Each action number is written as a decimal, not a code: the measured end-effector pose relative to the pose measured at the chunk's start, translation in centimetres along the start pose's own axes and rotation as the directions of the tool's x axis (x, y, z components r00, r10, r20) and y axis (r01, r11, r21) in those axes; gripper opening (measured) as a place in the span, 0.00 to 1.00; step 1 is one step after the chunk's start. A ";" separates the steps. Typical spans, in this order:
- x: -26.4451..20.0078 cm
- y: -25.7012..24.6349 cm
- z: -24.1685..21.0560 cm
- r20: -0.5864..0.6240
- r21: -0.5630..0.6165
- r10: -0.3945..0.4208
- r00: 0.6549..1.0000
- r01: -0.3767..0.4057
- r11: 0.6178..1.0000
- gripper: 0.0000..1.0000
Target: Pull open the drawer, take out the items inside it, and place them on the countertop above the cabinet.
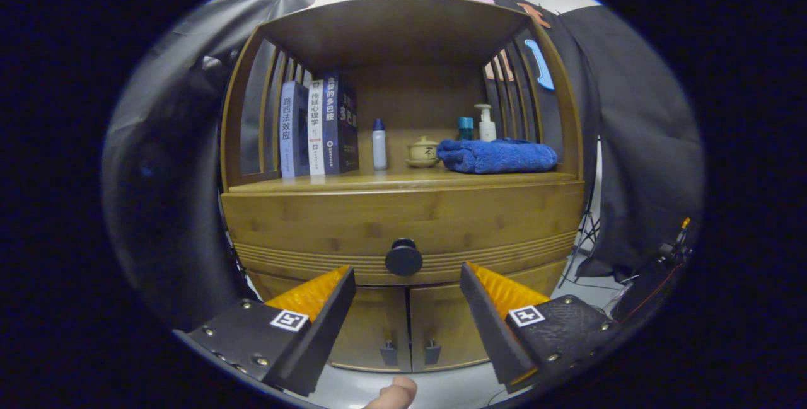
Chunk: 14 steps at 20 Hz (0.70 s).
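Here the closed drawer [403, 236] of the bamboo cabinet [403, 314] shows a ribbed front and a round dark knob [403, 257]. The gripper [406, 286] is spread wide, fingers flanking the knob without touching it. Above the drawer, on the surface [353, 181], lie a plush blue towel [497, 155], upright books [318, 126], a slim bottle [379, 144] and a small lidded cup [423, 151].

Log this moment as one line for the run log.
drawer: closed | knob: untouched, ahead between fingers | gripper: open | countertop: towel, books
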<state>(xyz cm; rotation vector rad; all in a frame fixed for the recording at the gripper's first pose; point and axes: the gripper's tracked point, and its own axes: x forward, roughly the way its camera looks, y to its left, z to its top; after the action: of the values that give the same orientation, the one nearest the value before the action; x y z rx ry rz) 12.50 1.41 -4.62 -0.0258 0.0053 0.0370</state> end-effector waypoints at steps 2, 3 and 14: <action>1.6 0.1 -0.7 -0.009 -0.005 0.001 1.000 -0.001 1.000 1.00; 2.5 -0.4 -1.1 -0.015 -0.004 -0.016 1.000 0.016 1.000 1.00; 7.4 -0.1 -1.3 -0.025 0.060 -0.001 1.000 0.003 0.998 0.77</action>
<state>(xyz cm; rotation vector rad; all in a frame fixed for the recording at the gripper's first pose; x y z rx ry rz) 19.89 1.57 -5.92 0.0341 0.0315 0.0344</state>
